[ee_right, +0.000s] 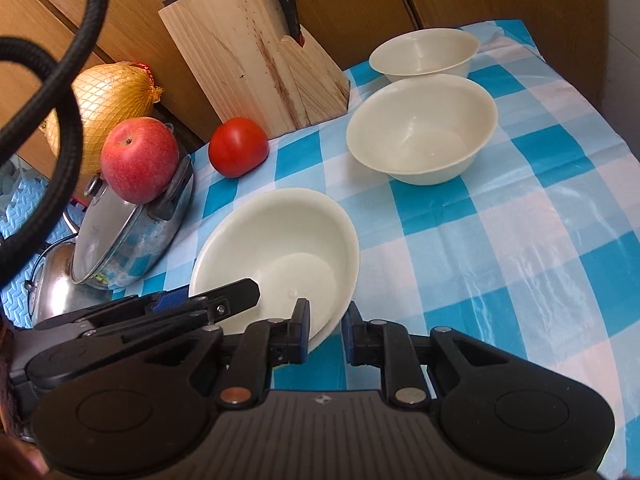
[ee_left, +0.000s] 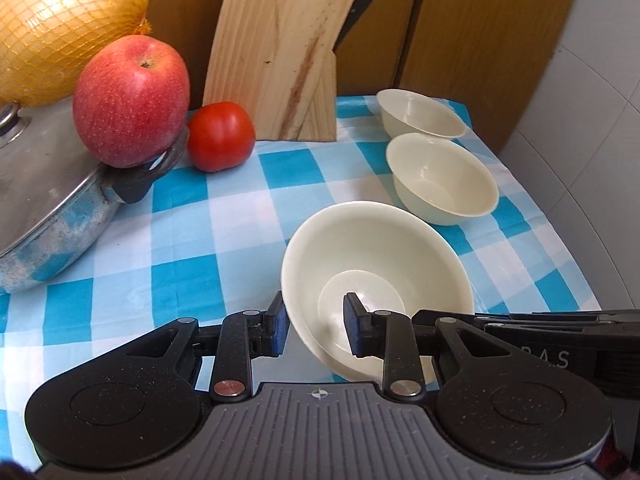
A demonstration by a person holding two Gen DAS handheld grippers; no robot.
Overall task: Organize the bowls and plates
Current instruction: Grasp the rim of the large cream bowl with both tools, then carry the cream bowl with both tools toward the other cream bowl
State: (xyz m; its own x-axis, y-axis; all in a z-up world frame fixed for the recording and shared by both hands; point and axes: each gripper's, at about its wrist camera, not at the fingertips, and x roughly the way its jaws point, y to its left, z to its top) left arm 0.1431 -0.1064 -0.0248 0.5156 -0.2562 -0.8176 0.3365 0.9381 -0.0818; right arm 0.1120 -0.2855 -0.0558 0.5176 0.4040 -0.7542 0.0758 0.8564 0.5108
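Three cream bowls stand in a row on the blue checked tablecloth (ee_left: 192, 240). On the near bowl (ee_left: 376, 256) (ee_right: 280, 240) both grippers hold opposite sides of the rim, and it sits tilted. My left gripper (ee_left: 318, 330) is shut on its left wall, one pad inside and one outside. My right gripper (ee_right: 326, 330) is shut on its right rim in the same way. The middle bowl (ee_left: 440, 178) (ee_right: 420, 128) and the far bowl (ee_left: 420, 112) (ee_right: 424, 52) stand upright beyond it, close together, and neither gripper touches them.
A wooden knife block (ee_left: 276, 52) stands at the back, with a tomato (ee_left: 220, 136) beside it. An apple (ee_left: 132, 100) rests on a lidded metal pot (ee_left: 48, 184) at the left, with a netted yellow fruit (ee_left: 60, 20) behind. The table edge drops off right of the bowls.
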